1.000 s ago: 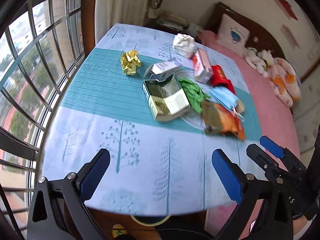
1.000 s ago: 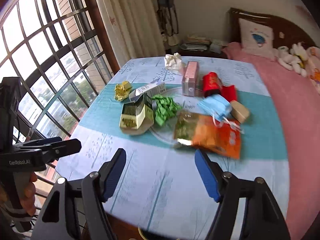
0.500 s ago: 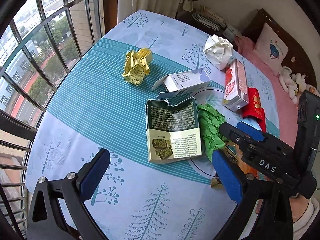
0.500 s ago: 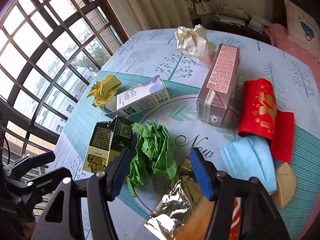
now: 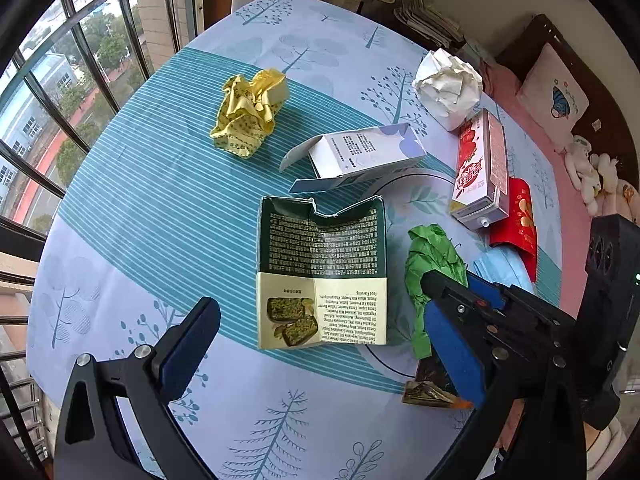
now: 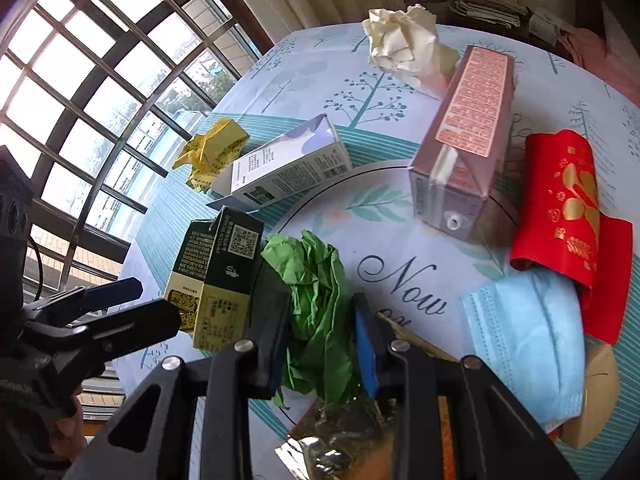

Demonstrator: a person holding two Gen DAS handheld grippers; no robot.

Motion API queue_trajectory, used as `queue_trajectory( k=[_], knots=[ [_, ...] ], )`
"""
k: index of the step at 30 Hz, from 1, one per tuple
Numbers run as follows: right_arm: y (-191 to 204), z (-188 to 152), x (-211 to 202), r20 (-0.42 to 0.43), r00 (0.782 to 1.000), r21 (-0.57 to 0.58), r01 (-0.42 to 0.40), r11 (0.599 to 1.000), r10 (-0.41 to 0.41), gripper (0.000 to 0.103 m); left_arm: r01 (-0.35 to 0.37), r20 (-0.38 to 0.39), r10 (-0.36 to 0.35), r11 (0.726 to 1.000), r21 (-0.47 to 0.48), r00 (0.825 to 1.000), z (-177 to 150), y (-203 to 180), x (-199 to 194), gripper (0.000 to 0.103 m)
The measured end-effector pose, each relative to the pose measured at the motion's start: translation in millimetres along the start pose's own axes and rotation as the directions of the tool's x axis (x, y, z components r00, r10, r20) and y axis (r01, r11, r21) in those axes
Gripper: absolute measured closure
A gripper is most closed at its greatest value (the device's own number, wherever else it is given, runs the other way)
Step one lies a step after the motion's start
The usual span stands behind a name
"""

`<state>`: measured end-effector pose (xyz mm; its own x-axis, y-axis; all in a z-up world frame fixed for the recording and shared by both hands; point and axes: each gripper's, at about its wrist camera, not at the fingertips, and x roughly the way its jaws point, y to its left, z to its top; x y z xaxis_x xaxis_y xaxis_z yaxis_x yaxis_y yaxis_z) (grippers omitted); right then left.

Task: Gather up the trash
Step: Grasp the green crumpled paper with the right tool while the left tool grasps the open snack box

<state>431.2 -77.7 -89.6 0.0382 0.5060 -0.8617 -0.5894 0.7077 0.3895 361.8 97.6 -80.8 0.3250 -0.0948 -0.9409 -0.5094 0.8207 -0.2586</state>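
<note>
Trash lies on a round table: a crumpled green paper (image 6: 316, 304), a dark green snack box (image 5: 322, 276), a white carton (image 5: 360, 154), a yellow wrapper (image 5: 248, 114), a white paper ball (image 5: 448, 88), a pink carton (image 6: 468, 136), a red envelope (image 6: 568, 208), a blue face mask (image 6: 528, 336) and a foil snack bag (image 6: 340, 444). My right gripper (image 6: 320, 320) has its fingers on both sides of the green paper, closing on it. My left gripper (image 5: 320, 344) is open, low over the snack box.
The table has a blue tree-print cloth (image 5: 168, 208). A barred window (image 5: 60, 80) is at the left. A bed with a pillow (image 5: 556, 96) and soft toys (image 5: 592, 168) is at the right. A brown box (image 6: 592, 400) sits by the mask.
Both grippers moved forward and down over the table. The right gripper's fingers narrowed around the green paper. The left gripper came closer to the snack box.
</note>
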Motion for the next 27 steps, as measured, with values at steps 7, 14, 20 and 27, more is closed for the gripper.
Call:
queue_trajectory(
  k=[7,14,20,27],
  knots=[
    [-11,-5,-9,0.008,1.000,0.028,-0.014,1.000,0.014,0.073,-0.066,-0.034,0.066,0.998,0.016,0.997,12,-11,24,0.002],
    [-9,-8,-11,0.021,1.000,0.040,-0.015,0.999,0.014,0.073,-0.131,-0.075,0.132,0.991,0.017,0.988,19,-14,51,0.002],
    [-6,-11,-14,0.029,0.999,0.042,-0.016,0.999,0.014,0.073,-0.124,-0.077,0.125,0.992,0.019,0.989,16,-8,54,0.021],
    [0,-16,-23,0.058,0.998,0.056,-0.014,0.998,0.011,0.073,-0.113,-0.047,0.115,0.993,0.034,0.992,0,-5,35,0.024]
  ],
)
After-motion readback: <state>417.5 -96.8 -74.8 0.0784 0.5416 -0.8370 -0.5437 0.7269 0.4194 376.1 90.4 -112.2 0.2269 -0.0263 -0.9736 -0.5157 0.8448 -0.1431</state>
